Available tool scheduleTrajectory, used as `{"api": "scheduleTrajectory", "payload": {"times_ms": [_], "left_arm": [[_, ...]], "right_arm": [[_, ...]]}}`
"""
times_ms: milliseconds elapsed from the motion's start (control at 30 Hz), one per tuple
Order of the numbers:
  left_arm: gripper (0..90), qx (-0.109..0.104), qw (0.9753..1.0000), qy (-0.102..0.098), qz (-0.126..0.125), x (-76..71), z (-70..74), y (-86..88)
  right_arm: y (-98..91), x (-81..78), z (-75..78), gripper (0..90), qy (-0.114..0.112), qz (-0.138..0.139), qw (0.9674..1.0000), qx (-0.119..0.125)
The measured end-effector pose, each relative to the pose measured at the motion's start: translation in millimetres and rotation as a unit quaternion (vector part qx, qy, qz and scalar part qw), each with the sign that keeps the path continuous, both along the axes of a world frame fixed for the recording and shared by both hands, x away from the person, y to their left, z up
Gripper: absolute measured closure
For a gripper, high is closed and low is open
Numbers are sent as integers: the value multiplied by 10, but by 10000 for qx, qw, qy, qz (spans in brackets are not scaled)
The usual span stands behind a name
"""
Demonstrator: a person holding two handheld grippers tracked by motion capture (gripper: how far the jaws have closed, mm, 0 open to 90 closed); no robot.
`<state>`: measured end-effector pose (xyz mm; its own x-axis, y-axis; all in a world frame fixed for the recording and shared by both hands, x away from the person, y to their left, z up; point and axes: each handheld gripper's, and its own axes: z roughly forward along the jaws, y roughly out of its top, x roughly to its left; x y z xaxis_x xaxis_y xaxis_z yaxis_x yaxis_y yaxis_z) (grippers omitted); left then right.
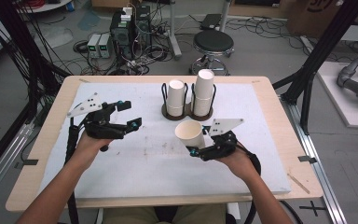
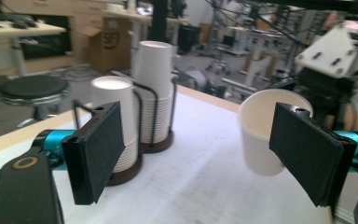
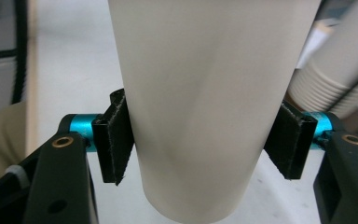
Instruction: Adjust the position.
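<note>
cup (image 1: 189, 134): held just off the mat (image 1: 144, 163) near the middle, right in front of the cup rack (image 1: 188, 111), tilted with its mouth facing the far-left side

risk: paper wall's thin, so squeeze harder and you'll probably dent it; ease off and it could slide out, since you've got it by the sides

rack risk: swing it back carelessly and you might clip the two stacks (image 1: 203, 98)

right gripper (image 1: 200, 150): jaws clamped on the cup body, pads (image 3: 115, 142) flat against both sides

left gripper (image 1: 129, 114): jaws wide apart, holding nothing, hovering over the mat's left part

2 cup stacks (image 1: 176, 95), 1 loose cup (image 1: 190, 134), 1 holder (image 1: 187, 113).
</note>
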<state>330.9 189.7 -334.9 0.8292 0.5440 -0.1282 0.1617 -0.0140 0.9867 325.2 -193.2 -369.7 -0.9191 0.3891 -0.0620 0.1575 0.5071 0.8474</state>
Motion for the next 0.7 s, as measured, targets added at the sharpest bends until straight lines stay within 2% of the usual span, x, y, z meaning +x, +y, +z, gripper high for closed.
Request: {"api": "scheduleTrajectory", "payload": {"times_ms": [33, 100, 167, 233, 267, 300, 400, 433, 467, 500, 567, 600, 667, 700], "left_arm": [[178, -18, 10000, -5, 64, -3, -42, 16], [178, -25, 9998, 28, 178, -9, -137, 41], [178, -22, 9996, 64, 258, -15, -236, 61], [178, -27, 9994, 83, 329, -24, -328, 79], [178, -34, 9994, 99, 345, -28, -358, 85], [177, -58, 9991, 111, 394, -32, -407, 96], [176, -151, 9984, 144, 528, -40, -506, 128], [176, -195, 9979, 129, 604, -46, -552, 151], [176, -195, 9979, 129, 604, -46, -552, 151], [177, -201, 9976, 89, 651, -51, -579, 171], [177, -229, 9972, 23, 713, -56, -611, 194], [177, -201, 9965, -106, 805, -61, -631, 220], [177, -187, 9960, -132, 864, -65, -641, 236], [177, -204, 9953, -125, 939, -69, -658, 264]], "right_arm": [[-88, -21, -24, 336, -48, -141, 9998, 133], [-116, -30, -31, 336, -62, -169, 9997, 169], [-197, -54, -49, 336, -128, -294, 9992, 243], [-328, -89, -80, 335, -234, -543, 9975, 394], [-328, -89, -80, 335, -234, -543, 9975, 394], [-403, -102, -96, 334, -307, -730, 9956, 509], [-460, -110, -105, 334, -347, -873, 9938, 592], [-515, -123, -115, 334, -400, -1041, 9916, 662], [-515, -123, -115, 334, -400, -1041, 9916, 662], [-573, -130, -124, 334, -464, -1188, 9891, 740], [-589, -131, -126, 334, -475, -1231, 9884, 759], [-634, -131, -134, 332, -520, -1348, 9863, 793], [-649, -133, -139, 332, -508, -1377, 9859, 803], [-687, -141, -159, 329, -552, -1516, 9836, 807]]}}
